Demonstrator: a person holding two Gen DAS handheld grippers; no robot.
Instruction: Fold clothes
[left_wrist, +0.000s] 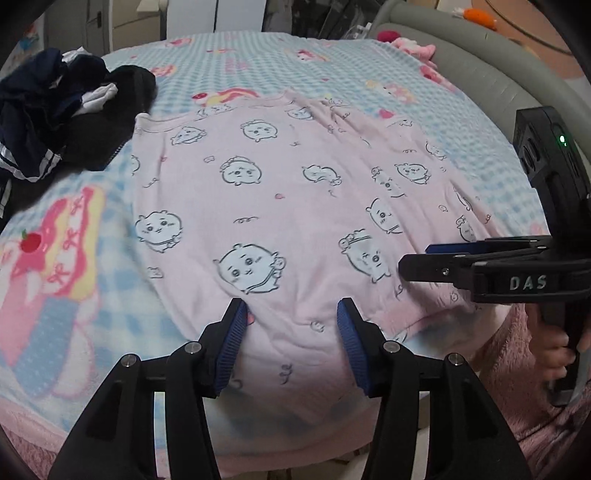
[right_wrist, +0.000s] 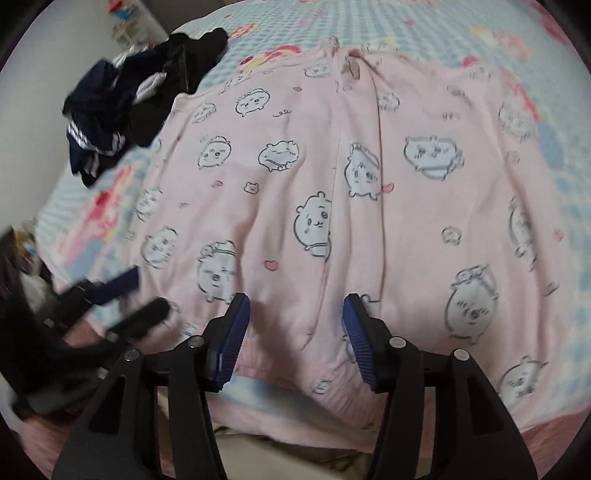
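Pink garment (left_wrist: 295, 206) flat on blanket (left_wrist: 55, 258), near hem under 2 grippers: left gripper (left_wrist: 291, 325), right gripper (right_wrist: 295, 321) both apart, empty; dark clothes pile (left_wrist: 55, 122) far left.

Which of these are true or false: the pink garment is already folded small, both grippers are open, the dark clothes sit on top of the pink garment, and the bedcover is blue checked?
1. The pink garment is folded small. False: it lies spread flat.
2. The left gripper and right gripper are open. True.
3. The dark clothes lie on the pink garment. False: they are piled beside it, by its far left corner.
4. The bedcover is blue checked. True.
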